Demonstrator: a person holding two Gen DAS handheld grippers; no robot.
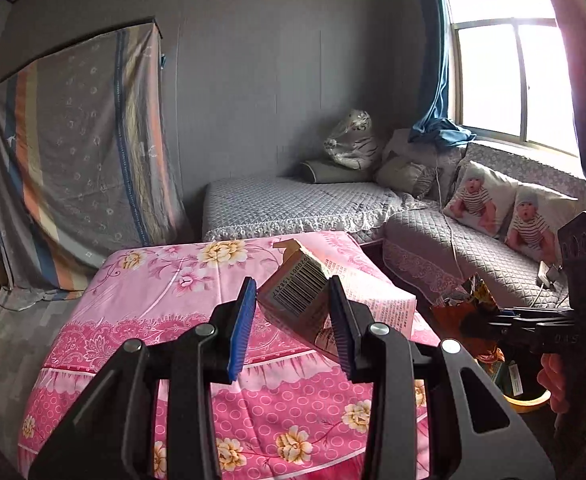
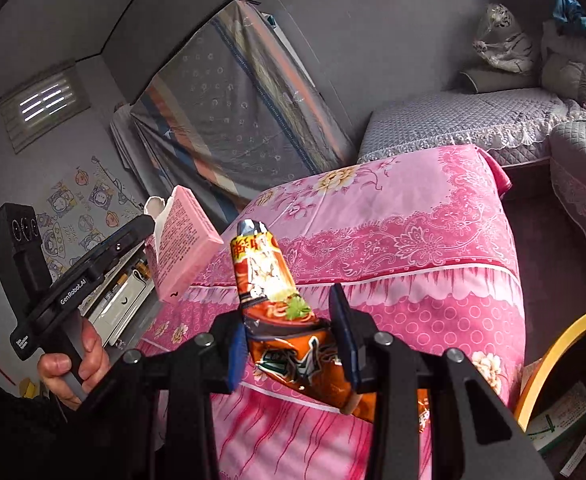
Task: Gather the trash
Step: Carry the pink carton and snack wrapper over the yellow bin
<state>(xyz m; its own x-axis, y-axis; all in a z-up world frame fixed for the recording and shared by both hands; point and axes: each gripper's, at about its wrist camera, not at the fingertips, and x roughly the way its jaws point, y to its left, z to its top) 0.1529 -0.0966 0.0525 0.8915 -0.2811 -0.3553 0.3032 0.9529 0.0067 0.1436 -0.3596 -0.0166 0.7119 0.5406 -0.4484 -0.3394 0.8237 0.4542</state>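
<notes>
So both sets of fingers are busy right now. The left gripper (image 1: 291, 312) is clamping a small pink carton (image 1: 297, 292), fingers (image 1: 240, 320) pinching it narrow across its sides, barcode face turned toward the camera. It's sitting in the lower middle of the left wrist view, lifted clear of the pink flowered cloth (image 1: 173, 288). Its top flap is looking torn open, and the cardboard is looking a bit dented, so it's probably empty and light.

The right gripper (image 2: 293, 332) is squeezing an orange snack wrapper (image 2: 277, 300), crumpled and shiny, sticking up out of the fingers (image 2: 343, 328) in the middle of the right wrist view. Floppy stuff, so it's likely going to flap around.

As for progress: I'm guessing two pieces are picked up and neither is dropped off yet. The bin with the yellow rim (image 2: 553, 352) is peeking in at the lower right of the right wrist view, with some paper already inside it. The cloth-covered top is showing no other trash that I can spot.
</notes>
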